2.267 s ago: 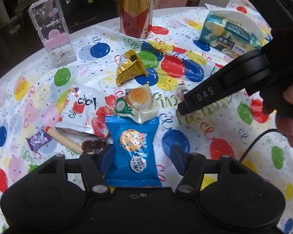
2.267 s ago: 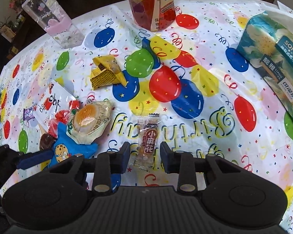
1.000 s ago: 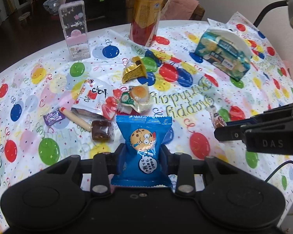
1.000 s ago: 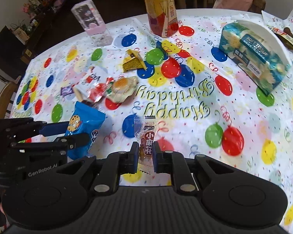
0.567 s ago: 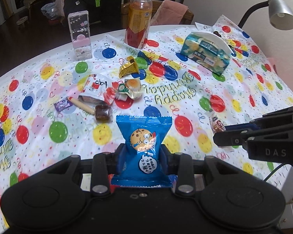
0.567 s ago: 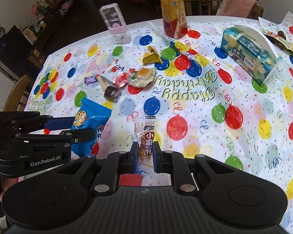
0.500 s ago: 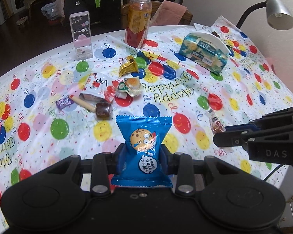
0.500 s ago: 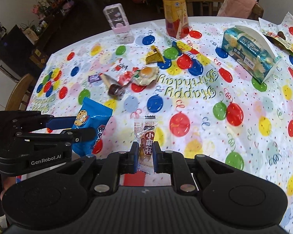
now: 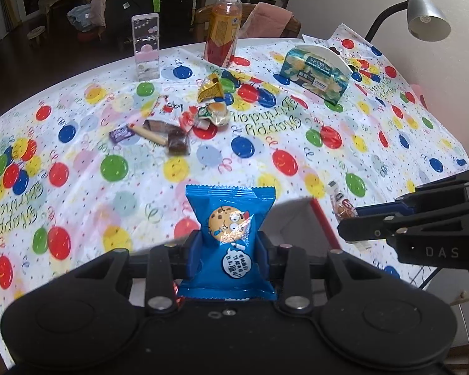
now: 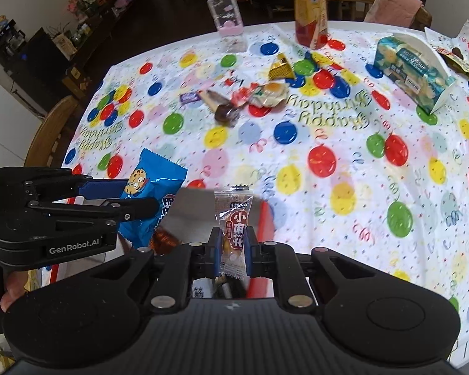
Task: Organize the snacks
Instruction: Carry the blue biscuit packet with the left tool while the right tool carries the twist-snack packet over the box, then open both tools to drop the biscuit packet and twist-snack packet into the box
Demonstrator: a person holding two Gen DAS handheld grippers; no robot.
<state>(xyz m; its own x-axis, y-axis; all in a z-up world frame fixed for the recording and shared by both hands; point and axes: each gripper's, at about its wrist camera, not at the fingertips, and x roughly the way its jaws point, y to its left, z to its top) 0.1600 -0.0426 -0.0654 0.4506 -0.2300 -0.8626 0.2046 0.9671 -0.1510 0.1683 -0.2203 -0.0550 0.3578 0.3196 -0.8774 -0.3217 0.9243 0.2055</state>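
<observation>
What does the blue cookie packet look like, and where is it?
The blue cookie packet is a shiny plastic pillow bag with crimped ends, a cartoon cookie face and a white speech bubble. It stands upright, sealed, pinched between the fingers of the left gripper, held above the balloon tablecloth and a red-edged box.

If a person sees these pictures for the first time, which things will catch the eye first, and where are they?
First comes the blue cookie packet, held upright in the left claw at the near table edge. Beside it, the right claw is shut on a small clear snack packet with a red label. Behind them, the balloon-print tablecloth carries a cluster of loose snacks toward the far left of centre.
</observation>
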